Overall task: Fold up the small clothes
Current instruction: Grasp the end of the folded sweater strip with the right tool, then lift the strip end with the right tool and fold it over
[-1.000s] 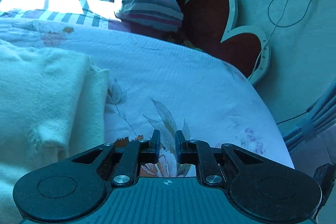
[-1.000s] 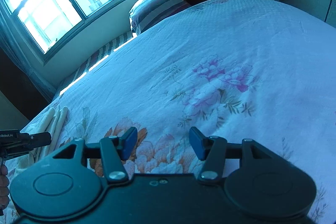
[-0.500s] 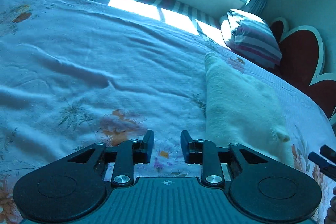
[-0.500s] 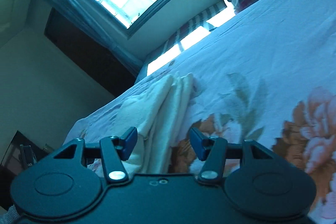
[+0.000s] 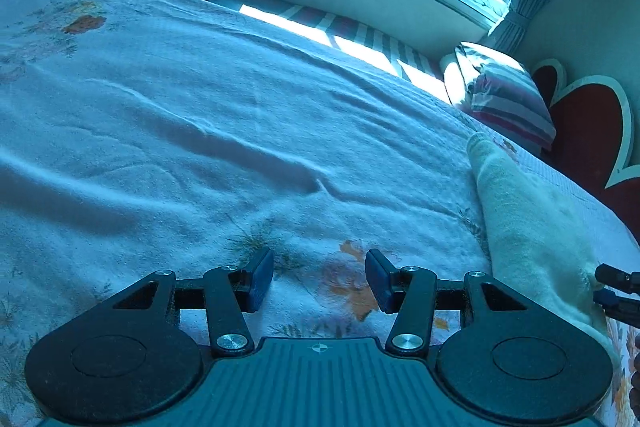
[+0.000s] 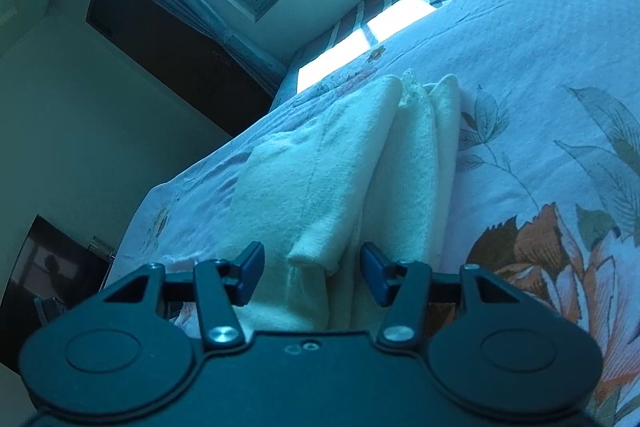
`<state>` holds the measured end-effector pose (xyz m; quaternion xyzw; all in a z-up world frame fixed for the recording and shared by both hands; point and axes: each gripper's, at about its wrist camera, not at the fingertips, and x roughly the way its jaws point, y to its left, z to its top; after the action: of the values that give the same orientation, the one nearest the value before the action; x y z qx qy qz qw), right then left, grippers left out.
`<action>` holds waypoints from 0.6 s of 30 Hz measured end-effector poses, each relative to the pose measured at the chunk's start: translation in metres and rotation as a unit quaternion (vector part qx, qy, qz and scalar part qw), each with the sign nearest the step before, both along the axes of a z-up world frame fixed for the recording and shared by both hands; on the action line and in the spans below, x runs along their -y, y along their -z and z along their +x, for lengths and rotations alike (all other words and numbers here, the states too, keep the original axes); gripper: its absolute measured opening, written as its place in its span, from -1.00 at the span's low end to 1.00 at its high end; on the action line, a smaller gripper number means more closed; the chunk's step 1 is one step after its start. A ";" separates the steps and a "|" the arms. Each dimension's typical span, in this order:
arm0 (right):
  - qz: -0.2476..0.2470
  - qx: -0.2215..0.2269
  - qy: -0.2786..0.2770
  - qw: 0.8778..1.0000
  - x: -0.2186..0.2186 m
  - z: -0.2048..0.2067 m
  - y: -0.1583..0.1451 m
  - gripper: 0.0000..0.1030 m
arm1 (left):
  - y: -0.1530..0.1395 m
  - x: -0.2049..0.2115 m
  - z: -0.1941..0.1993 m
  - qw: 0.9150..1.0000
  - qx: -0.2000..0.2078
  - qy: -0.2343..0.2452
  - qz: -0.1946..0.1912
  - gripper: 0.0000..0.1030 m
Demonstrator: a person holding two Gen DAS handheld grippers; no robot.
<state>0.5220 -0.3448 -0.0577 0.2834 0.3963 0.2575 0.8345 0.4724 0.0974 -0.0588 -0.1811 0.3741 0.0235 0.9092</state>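
The cream garment [image 6: 360, 163], folded into a long narrow bundle, lies on the floral bedspread [image 5: 200, 131] of the bed, toward the side with the striped pillow [image 5: 504, 99]. The left tongs [image 5: 319, 279] have just been opening and stand apart over bare bedspread, nothing between them. The right tongs [image 6: 312, 274] stand apart at the bundle's near end, pads not pressing the cloth.

Folded cream garment [image 6: 352, 163]: fuzzy, napped knit cloth. Floral bedspread [image 5: 224, 115] under it: matt, finely textured woven cloth, wrinkled. Gripper fingers [image 5: 260, 283]: matt plastic.
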 end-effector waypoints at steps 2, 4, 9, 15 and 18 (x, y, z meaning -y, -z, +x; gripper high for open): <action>-0.005 -0.005 0.007 1.000 -0.005 0.009 0.003 -0.01 | 0.002 -0.006 0.002 1.000 -0.002 0.000 -0.002 -0.01; 0.003 -0.009 0.007 1.000 -0.010 0.014 0.006 -0.01 | 0.004 -0.009 0.003 1.000 -0.003 0.008 -0.002 -0.01; -0.043 0.003 -0.006 0.999 -0.028 0.017 0.003 -0.64 | 0.006 -0.004 0.004 1.000 -0.001 0.020 0.012 0.00; -0.058 0.059 0.017 0.996 -0.019 -0.013 -0.035 -0.67 | 0.005 0.005 0.007 0.999 -0.002 0.035 0.027 0.13; -0.075 0.014 0.026 0.997 -0.009 -0.002 -0.017 -0.65 | 0.004 0.009 0.006 0.999 -0.004 0.038 0.034 0.14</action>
<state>0.5198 -0.3360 -0.0408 0.2266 0.3948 0.2093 0.8654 0.4789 0.0886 -0.0632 -0.1360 0.3836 0.0024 0.9134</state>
